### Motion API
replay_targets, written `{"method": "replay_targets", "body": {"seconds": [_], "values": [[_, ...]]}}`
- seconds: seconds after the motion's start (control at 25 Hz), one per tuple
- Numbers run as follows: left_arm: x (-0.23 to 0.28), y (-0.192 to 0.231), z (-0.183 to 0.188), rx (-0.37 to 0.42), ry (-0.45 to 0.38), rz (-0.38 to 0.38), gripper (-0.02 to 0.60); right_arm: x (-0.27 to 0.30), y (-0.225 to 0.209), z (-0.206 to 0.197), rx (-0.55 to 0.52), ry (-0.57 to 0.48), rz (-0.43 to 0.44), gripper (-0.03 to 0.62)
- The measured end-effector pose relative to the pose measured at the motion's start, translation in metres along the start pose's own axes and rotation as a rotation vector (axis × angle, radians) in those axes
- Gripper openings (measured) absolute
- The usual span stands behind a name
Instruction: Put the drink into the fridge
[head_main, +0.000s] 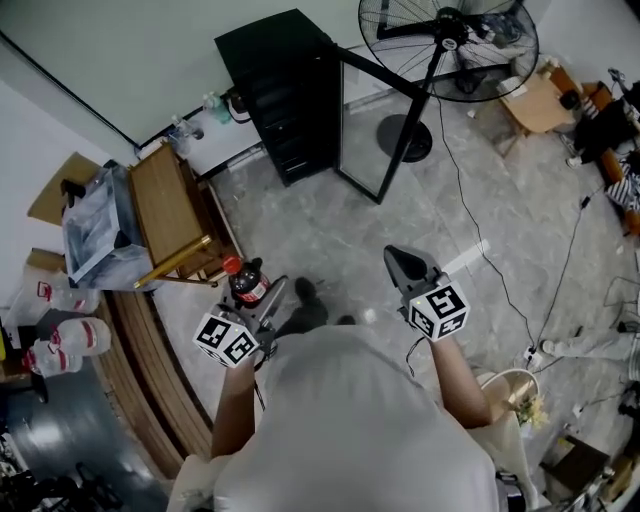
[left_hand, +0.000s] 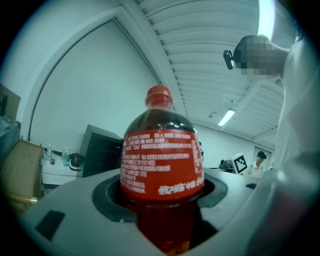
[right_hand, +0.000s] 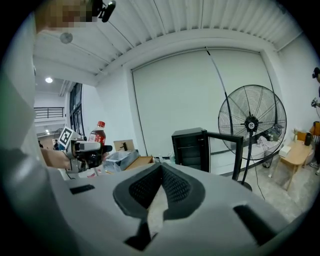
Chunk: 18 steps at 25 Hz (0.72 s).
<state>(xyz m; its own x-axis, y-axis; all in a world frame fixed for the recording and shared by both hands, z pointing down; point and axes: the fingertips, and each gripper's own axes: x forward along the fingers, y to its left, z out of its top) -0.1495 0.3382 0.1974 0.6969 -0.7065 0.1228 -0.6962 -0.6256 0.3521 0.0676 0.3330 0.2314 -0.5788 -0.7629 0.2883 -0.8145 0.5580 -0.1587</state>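
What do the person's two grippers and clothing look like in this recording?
The left gripper and the right gripper have grey moulded bodies. Each carries a white cube printed with black square markers. Dark ribbed pads line the jaws. The person wears a light, short-sleeved shirt.

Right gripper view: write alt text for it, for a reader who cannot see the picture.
The right gripper has its jaws shut and empty, pointing across the room at a black fridge whose door stands open, with a standing fan to its right. At far left, the left gripper holds a red-capped cola bottle upright.
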Motion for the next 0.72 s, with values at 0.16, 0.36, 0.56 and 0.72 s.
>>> {"method": "replay_targets", "body": {"seconds": [0.16,0.36,0.56,0.72], "values": [[0.025,0.024,0.008,0.035,-0.001,0.004,0.291,0.025,-0.013,0.006,-0.006,0.012,-0.009,0.002],[0.064,0.055,0.019,0.045,0.004,-0.030,0.291,0.061,-0.035,0.016,-0.018,0.046,-0.042,0.002],[0.099,0.106,0.035,0.029,0.006,-0.059,0.291,0.114,-0.049,0.034,-0.039,0.059,-0.058,0.002],[0.113,0.148,0.044,0.030,-0.008,-0.077,0.291,0.154,-0.051,0.043,-0.031,0.074,-0.065,0.002]]}}
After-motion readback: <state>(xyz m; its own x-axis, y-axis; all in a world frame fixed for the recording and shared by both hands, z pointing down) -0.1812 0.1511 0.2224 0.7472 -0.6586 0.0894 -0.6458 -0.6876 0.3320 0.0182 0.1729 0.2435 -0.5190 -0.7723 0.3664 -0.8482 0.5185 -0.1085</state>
